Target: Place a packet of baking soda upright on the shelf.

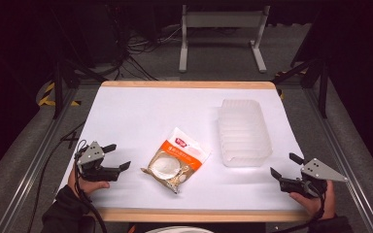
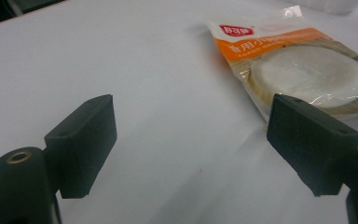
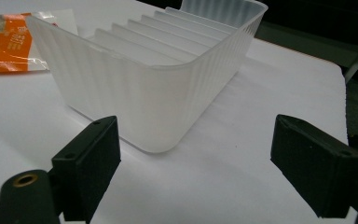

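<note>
An orange and clear food packet [image 1: 176,158] with a round white cake inside lies flat near the middle of the white table. To its right stands a translucent ribbed plastic bin [image 1: 243,131], empty. My left gripper [image 1: 118,156] rests low at the table's left side, open, its jaws pointing right at the packet [image 2: 303,70] a short way off. At the right front corner my right gripper [image 1: 286,164] is open too, aimed at the near corner of the bin [image 3: 154,88]. Nothing sits between either pair of jaws.
The white sheet covers a wooden table [image 1: 187,84] with edges near both hands. A metal frame leg [image 1: 221,29] and cables lie on the dark floor behind. A white round rim [image 1: 177,229] peeks in at the bottom edge.
</note>
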Demonstrator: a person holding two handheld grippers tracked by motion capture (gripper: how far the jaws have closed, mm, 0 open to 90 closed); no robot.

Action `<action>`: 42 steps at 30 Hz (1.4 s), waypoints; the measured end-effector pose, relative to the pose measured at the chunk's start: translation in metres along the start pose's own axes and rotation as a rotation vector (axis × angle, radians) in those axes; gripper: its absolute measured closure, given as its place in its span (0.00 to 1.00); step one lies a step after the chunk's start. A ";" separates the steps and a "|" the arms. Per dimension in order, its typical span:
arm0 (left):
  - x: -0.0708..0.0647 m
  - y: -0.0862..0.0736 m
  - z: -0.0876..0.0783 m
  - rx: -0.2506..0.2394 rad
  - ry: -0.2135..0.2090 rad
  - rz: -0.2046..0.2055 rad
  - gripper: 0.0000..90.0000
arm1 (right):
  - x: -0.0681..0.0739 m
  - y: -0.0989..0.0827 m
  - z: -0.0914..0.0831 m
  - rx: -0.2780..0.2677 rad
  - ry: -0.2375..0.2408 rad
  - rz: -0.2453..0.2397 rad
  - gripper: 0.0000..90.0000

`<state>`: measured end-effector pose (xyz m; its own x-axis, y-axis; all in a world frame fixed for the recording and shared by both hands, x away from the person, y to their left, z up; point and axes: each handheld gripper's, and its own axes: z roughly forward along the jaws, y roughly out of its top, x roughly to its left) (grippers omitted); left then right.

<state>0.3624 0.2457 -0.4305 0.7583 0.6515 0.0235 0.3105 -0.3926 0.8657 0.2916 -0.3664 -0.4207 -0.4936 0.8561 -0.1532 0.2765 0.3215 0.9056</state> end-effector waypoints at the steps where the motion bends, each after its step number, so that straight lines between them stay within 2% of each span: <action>1: 0.000 0.001 0.002 0.004 -0.002 0.002 0.19 | 0.000 0.000 0.000 0.002 0.002 0.001 0.18; 5: 0.001 0.009 0.011 0.026 -0.011 -0.005 0.20 | 0.001 0.000 0.002 0.011 -0.004 0.004 0.18; 8: 0.003 0.016 0.018 0.047 -0.032 0.001 0.20 | 0.003 0.001 0.005 0.026 -0.005 -0.008 0.17; 10: 0.003 0.019 0.024 0.065 -0.060 -0.002 0.20 | 0.003 0.001 0.007 0.029 -0.004 -0.012 0.17; 13: 0.006 0.026 0.037 0.137 -0.123 -0.019 0.18 | 0.005 0.000 0.009 0.039 0.004 -0.016 0.16; 14: 0.006 0.031 0.044 0.163 -0.143 -0.007 0.18 | 0.004 0.000 0.010 0.039 0.008 -0.012 0.16; 15: 0.006 0.031 0.044 0.163 -0.143 -0.007 0.18 | 0.004 0.000 0.010 0.038 0.009 -0.012 0.16; 17: 0.007 0.038 0.053 0.195 -0.181 -0.008 0.17 | 0.003 -0.001 0.010 0.040 0.007 -0.011 0.15; 20: 0.006 0.048 0.068 0.235 -0.210 0.026 0.16 | 0.002 -0.002 0.012 0.053 0.006 -0.006 0.15; 22: 0.006 0.053 0.083 0.274 -0.244 0.014 0.15 | 0.003 -0.003 0.012 0.056 0.012 -0.011 0.15; 26: 0.003 0.062 0.106 0.334 -0.269 0.027 0.13 | 0.005 -0.002 0.012 0.059 0.018 -0.017 0.15; 27: 0.003 0.066 0.116 0.347 -0.272 0.036 0.13 | 0.005 -0.002 0.012 0.061 0.019 -0.017 0.15; 28: 0.003 0.066 0.116 0.347 -0.272 0.036 0.13 | 0.005 -0.002 0.012 0.061 0.019 -0.017 0.15; 31: 0.005 0.074 0.134 0.343 -0.300 0.008 0.13 | 0.004 -0.003 0.013 0.070 0.022 -0.018 0.15; 32: 0.005 0.074 0.134 0.343 -0.300 0.008 0.13 | 0.004 -0.003 0.013 0.070 0.022 -0.018 0.15; 37: 0.004 0.082 0.155 0.337 -0.323 -0.010 0.13 | 0.004 -0.004 0.014 0.074 0.025 -0.020 0.14; 42: 0.001 0.089 0.167 0.315 -0.359 -0.024 0.13 | 0.005 -0.004 0.015 0.085 0.027 -0.026 0.14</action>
<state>0.4866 0.1031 -0.4374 0.8816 0.4193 -0.2166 0.4469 -0.5940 0.6689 0.3005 -0.3579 -0.4313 -0.5233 0.8362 -0.1644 0.3315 0.3774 0.8647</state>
